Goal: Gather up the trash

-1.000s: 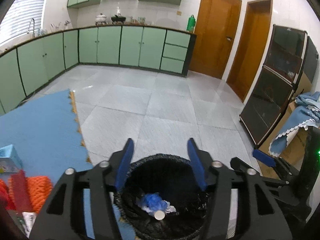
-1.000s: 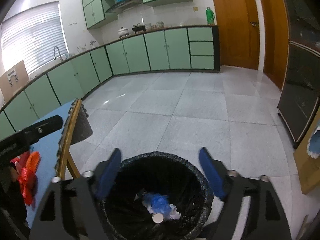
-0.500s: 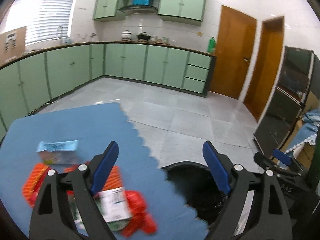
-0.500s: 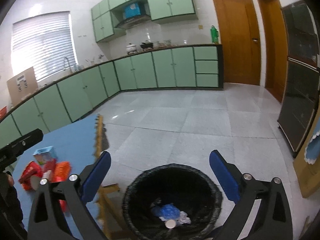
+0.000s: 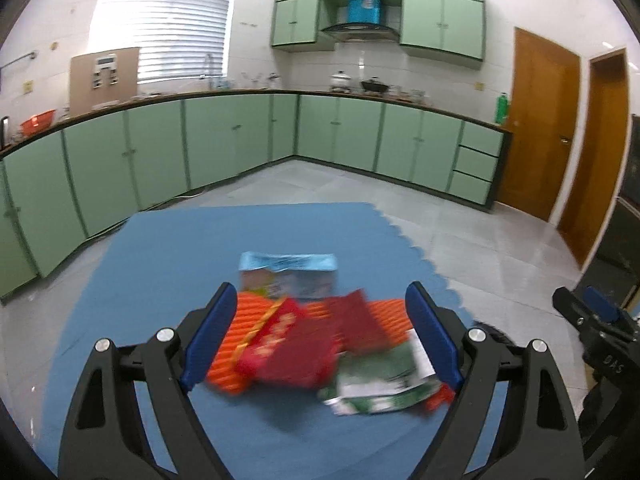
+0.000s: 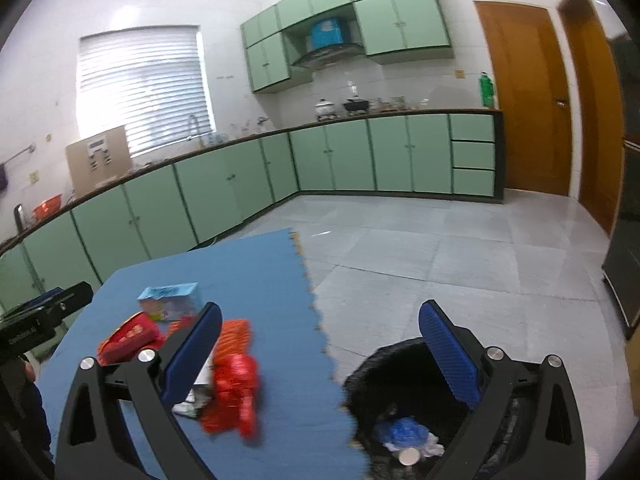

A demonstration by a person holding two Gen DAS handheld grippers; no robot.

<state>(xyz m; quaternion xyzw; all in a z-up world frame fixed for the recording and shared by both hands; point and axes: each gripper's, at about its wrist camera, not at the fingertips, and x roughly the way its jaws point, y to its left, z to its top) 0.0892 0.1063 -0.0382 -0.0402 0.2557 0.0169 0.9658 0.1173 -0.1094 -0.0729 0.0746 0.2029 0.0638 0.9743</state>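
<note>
A pile of trash lies on the blue foam mat (image 5: pixel 168 264): a red packet (image 5: pixel 292 344), an orange ribbed wrapper (image 5: pixel 236 344), a green and white packet (image 5: pixel 380 384) and a light blue carton (image 5: pixel 288 276). My left gripper (image 5: pixel 320 344) is open and empty above the pile. My right gripper (image 6: pixel 320 356) is open and empty, between the pile (image 6: pixel 232 384) and the black-lined trash bin (image 6: pixel 384 364). The bin holds a blue wrapper (image 6: pixel 404 430) and a small cup (image 6: pixel 408 456).
Green cabinets (image 5: pixel 224 144) line the far walls. Wooden doors (image 5: pixel 536 128) stand at the right. Grey tiled floor (image 6: pixel 460 264) lies beyond the mat's edge. A dark cabinet (image 6: pixel 624 264) stands at the far right.
Both grippers have swung left, away from the bin toward the trash pile on the mat. Their jaws have opened wider. Both stay empty.
</note>
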